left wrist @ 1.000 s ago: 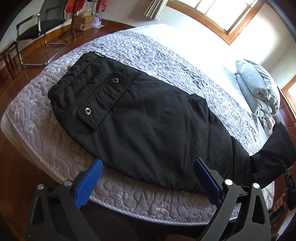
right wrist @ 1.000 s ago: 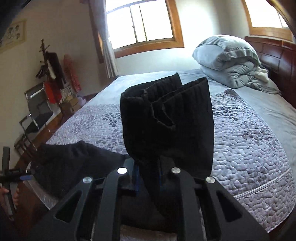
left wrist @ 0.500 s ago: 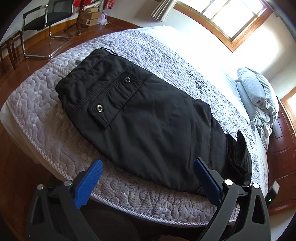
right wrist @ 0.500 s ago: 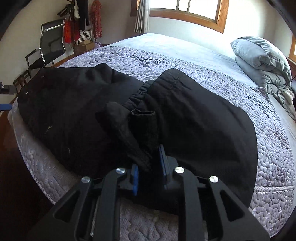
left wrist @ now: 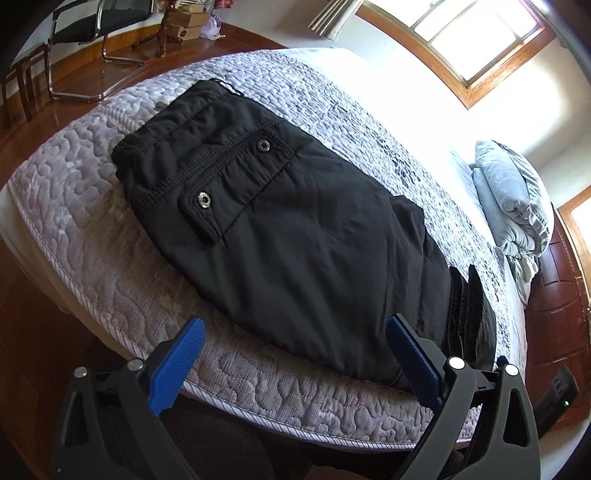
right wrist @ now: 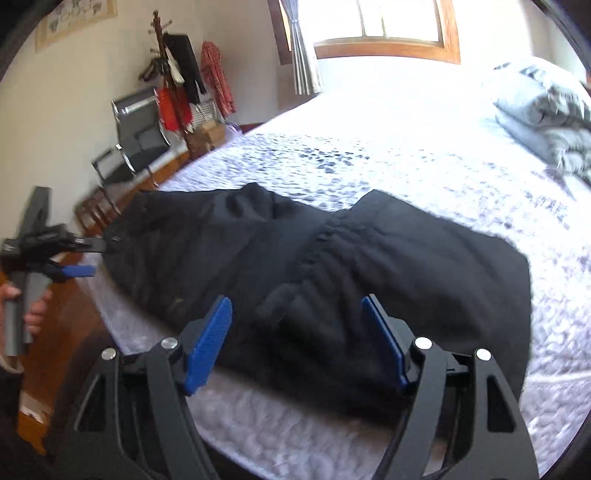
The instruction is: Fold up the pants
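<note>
Black pants [left wrist: 295, 236] lie folded lengthwise along the near edge of the bed [left wrist: 74, 206], waistband and snap pocket to the left. In the right wrist view the leg ends [right wrist: 406, 266] lie folded back over the pants, ribbed cuffs [right wrist: 325, 251] in the middle. My left gripper [left wrist: 295, 343] is open and empty, just short of the pants' near edge. My right gripper [right wrist: 297, 321] is open and empty, just above the folded-over cuffs. The left gripper also shows in the right wrist view [right wrist: 74, 258], held in a hand.
A grey folded duvet [left wrist: 513, 206] lies at the head of the bed. A metal chair [left wrist: 92, 33], boxes and a coat rack [right wrist: 173, 74] stand on the wooden floor past the bed's foot. A wooden headboard [left wrist: 557, 295] is at the right.
My right gripper carried the leg ends over, laid them on the pants, then opened and let go. My left gripper stayed open and tilted slightly.
</note>
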`<state>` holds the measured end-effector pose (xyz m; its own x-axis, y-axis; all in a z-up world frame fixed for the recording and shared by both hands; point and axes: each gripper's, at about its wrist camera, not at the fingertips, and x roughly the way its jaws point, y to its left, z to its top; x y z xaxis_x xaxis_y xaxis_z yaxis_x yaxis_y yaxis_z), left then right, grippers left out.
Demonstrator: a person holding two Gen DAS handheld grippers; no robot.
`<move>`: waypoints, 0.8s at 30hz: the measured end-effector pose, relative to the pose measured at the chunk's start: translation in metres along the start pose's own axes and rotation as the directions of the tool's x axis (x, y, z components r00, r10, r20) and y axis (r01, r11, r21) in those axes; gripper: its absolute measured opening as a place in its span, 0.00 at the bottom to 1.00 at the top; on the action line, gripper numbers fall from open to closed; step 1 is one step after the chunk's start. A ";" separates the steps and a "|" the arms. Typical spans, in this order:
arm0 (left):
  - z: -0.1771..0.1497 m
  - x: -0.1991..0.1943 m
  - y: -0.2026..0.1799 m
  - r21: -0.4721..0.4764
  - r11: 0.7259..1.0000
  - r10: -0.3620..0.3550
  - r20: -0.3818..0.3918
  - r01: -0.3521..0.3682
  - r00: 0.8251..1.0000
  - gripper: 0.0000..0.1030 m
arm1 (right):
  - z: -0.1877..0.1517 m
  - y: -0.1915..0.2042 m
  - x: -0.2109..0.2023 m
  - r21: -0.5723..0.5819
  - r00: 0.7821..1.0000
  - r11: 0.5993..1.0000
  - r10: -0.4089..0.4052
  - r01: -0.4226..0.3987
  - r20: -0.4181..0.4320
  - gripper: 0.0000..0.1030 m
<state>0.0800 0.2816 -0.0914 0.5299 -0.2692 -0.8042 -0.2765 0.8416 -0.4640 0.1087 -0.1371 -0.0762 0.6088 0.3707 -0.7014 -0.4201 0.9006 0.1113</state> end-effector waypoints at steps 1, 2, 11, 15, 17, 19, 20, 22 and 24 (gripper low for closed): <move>0.000 0.000 0.000 0.000 1.000 -0.003 -0.002 0.003 1.000 0.96 | 0.003 0.000 0.008 -0.012 1.000 1.000 -0.011 0.011 -0.027 0.71; -0.001 0.000 0.000 0.002 1.000 -0.004 -0.004 0.004 1.000 0.96 | 0.004 -0.001 0.016 -0.012 0.999 1.000 -0.025 0.025 -0.049 0.71; 0.000 0.002 0.008 -0.014 1.000 0.001 -0.012 -0.001 1.000 0.96 | -0.010 0.005 0.062 0.000 0.982 0.996 -0.087 0.088 -0.169 0.23; 0.000 0.004 0.014 -0.029 1.000 -0.006 -0.017 0.005 1.000 0.96 | -0.008 0.006 0.051 -0.008 0.987 0.998 -0.067 0.067 -0.145 0.11; -0.001 0.005 0.015 -0.035 0.999 -0.007 -0.019 0.006 1.000 0.96 | -0.005 0.006 0.039 0.010 0.993 1.000 -0.007 0.008 -0.120 0.10; -0.002 0.006 0.017 -0.040 0.999 -0.011 -0.022 0.010 1.000 0.96 | 0.000 0.011 0.026 0.011 0.994 0.999 0.043 -0.042 -0.096 0.09; -0.002 0.007 0.017 -0.042 0.999 -0.012 -0.022 0.011 1.000 0.96 | 0.002 0.016 0.022 -0.011 0.995 0.998 0.054 -0.055 -0.089 0.09; -0.002 0.007 0.018 -0.042 0.999 -0.015 -0.022 0.014 1.000 0.96 | 0.003 0.027 0.021 -0.054 0.993 0.996 0.066 -0.072 -0.094 0.09; -0.003 0.007 0.018 -0.041 0.999 -0.014 -0.022 0.013 1.000 0.96 | 0.000 0.035 0.029 -0.087 0.990 0.993 0.066 -0.077 -0.123 0.09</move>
<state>0.0761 0.2935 -0.1061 0.5159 -0.2915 -0.8055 -0.3021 0.8180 -0.4895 0.1115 -0.0944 -0.0927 0.4925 0.3982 -0.7739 -0.5222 0.8465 0.1032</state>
